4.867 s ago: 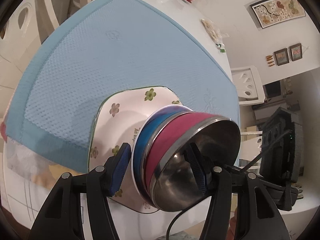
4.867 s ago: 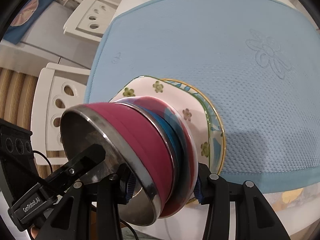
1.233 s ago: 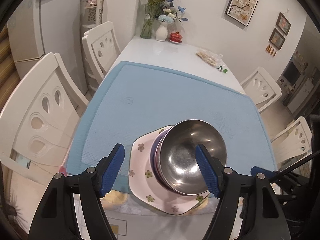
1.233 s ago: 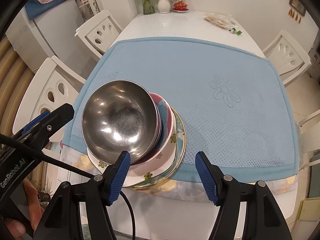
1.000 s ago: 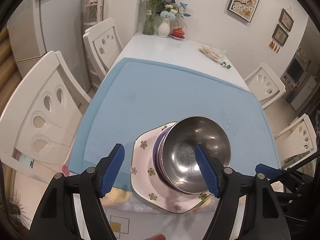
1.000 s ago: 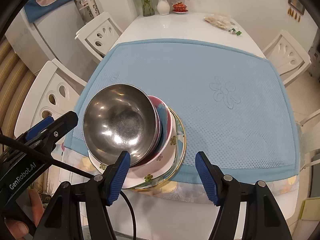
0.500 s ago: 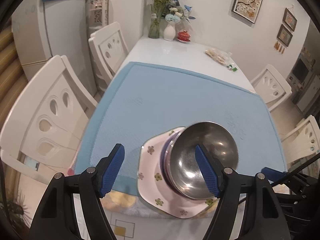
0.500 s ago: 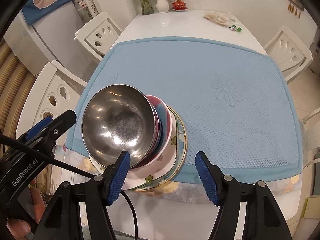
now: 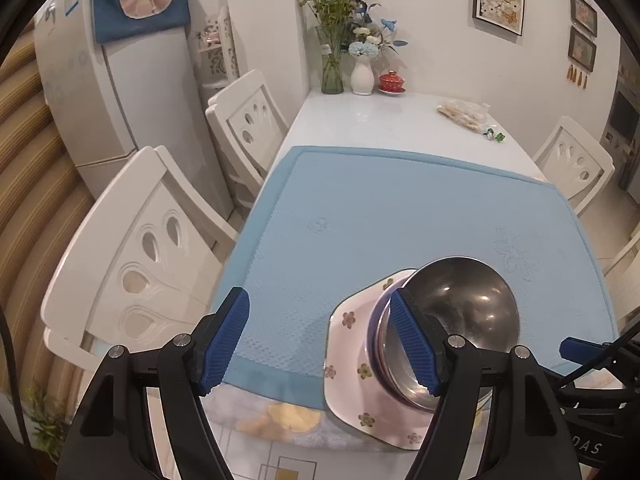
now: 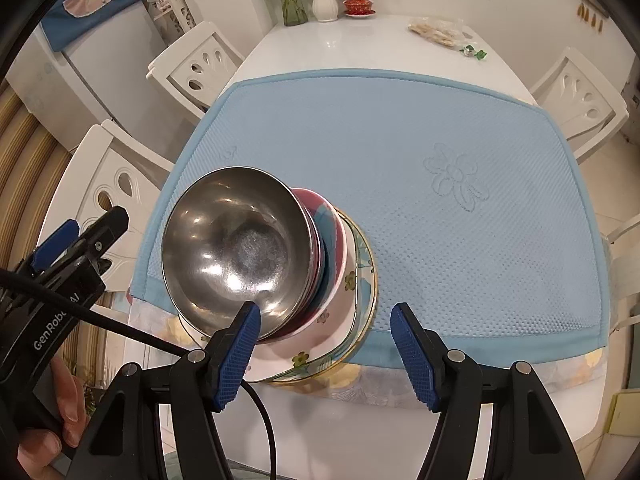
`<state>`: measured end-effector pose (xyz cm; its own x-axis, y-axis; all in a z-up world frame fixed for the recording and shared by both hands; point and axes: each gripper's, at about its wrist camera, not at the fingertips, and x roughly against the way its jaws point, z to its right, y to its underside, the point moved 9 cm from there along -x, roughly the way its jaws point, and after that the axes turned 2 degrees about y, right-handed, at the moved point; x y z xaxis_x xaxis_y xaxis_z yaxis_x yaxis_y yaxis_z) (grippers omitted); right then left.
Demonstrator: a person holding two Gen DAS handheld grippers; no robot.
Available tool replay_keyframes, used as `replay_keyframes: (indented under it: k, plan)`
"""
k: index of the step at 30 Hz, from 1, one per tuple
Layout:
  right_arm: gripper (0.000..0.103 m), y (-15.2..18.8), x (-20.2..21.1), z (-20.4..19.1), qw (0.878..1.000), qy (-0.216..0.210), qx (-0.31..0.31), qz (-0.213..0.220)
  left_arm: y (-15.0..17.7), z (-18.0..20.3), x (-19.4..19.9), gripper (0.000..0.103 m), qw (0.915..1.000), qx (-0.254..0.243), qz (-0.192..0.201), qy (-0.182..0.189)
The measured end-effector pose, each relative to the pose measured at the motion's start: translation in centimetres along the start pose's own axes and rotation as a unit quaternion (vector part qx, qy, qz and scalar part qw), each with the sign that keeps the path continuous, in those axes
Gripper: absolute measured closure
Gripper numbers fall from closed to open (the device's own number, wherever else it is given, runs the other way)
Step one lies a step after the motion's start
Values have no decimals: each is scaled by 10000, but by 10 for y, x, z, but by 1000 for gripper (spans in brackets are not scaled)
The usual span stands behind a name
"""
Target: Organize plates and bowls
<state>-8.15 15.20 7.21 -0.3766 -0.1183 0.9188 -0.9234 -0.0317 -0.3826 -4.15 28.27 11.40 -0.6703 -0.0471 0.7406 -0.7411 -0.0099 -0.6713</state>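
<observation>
Left gripper [image 9: 328,344] and right gripper [image 10: 326,344] apart, empty, blue mat [image 10: 400,140], white table [image 9: 380,120], white chairs [image 9: 132,256]

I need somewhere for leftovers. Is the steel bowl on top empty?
Empty. The steel bowl sits upright atop the stack, its shiny inside bare apart from reflections.

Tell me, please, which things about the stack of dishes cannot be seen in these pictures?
- How many bowls sit under the steel bowl: only red and blue rims show in the right wrist view.
- The gold-rimmed round plate: the flowered plate hides it in the left wrist view.
- The stack's near edge: the right tool and a cable cover it.
</observation>
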Motion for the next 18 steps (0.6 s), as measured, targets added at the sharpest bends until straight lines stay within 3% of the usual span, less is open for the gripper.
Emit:
replay_keyframes:
  k: [10, 18]
  plan:
    - [38, 0, 2, 3, 10000, 37, 1, 27, 0, 4, 2, 31, 10000, -87, 10, 33]
    - [38, -11, 10, 10, 9992, 309, 52, 241, -1, 7, 2, 31, 9999, -139, -25, 69]
